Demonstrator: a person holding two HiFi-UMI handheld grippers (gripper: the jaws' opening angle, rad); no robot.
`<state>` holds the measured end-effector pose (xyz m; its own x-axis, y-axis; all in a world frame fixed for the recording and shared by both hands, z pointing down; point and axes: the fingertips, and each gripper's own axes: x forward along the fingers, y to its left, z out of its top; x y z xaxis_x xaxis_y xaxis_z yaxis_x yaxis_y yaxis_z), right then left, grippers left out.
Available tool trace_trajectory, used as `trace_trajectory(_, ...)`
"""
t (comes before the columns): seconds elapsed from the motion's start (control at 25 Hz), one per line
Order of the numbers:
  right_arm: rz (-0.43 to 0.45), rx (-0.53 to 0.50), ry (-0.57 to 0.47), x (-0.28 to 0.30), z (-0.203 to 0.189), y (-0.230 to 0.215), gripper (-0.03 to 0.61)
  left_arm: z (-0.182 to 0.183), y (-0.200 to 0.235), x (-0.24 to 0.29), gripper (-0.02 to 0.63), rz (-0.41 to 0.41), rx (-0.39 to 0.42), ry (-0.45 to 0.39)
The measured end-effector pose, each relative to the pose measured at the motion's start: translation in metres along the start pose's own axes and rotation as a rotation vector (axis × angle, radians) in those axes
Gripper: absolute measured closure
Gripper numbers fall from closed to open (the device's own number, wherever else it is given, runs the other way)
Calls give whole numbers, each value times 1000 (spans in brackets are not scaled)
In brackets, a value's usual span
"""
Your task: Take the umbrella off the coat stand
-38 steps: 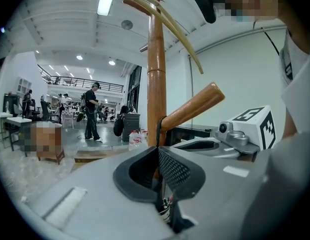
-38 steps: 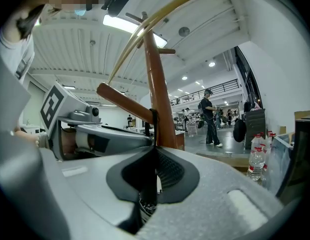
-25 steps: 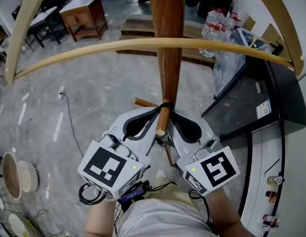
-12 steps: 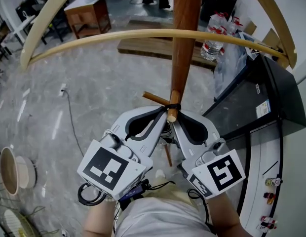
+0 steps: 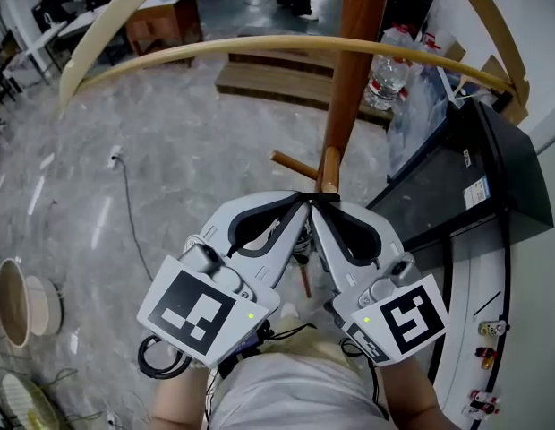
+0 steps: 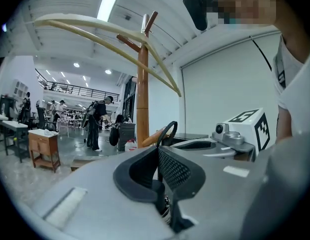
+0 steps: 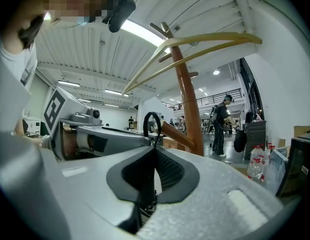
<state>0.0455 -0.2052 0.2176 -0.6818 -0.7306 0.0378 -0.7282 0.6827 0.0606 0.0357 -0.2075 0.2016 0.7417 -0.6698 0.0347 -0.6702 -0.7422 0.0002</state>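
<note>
Umbrella strap (image 5: pixel 309 194): thin black loop around coat stand peg (image 5: pixel 328 173); left tongs (image 5: pixel 294 206), right tongs (image 5: pixel 322 206) both clamped onto it.

Bright, even light falls from a long white ceiling strip lamp (image 6: pixel 111 1). Pale glare streaks the grey polished floor (image 5: pixel 103 227). Both gripper views warp at their edges.

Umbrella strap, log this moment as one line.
left tool: shut on strap loop | right tool: shut on strap loop | loop by peg tip, on or off unclear
</note>
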Motion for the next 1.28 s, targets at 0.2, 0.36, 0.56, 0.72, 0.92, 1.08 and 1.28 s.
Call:
trace_trajectory(0.2, 28, -17, 11, 4, 3, 26, 574, -1, 5, -27, 592, 27, -8, 3)
trace_trajectory(0.36, 68, -16, 14, 7, 0, 24, 574, -4, 9, -26, 592, 66, -11, 9)
trace_trajectory(0.56, 140, -12, 21, 13, -4, 31, 574, -10, 14, -35, 592, 130, -17, 27)
trace_trajectory(0.72, 203, -11, 30, 23, -6, 42, 574, -13, 22, -47, 591, 188, -34, 42)
trace_trajectory(0.92, 301, -9, 51, 40, -14, 81, 574, -23, 38, -86, 591, 276, -51, 47)
trace_trajectory(1.08, 367, -11, 63, 50, -18, 104, 574, -30, 47, -111, 592, 338, -62, 53)
trace_trajectory(1.28, 440, -11, 82, 59, -25, 127, 574, -40, 52, -134, 592, 409, -72, 74)
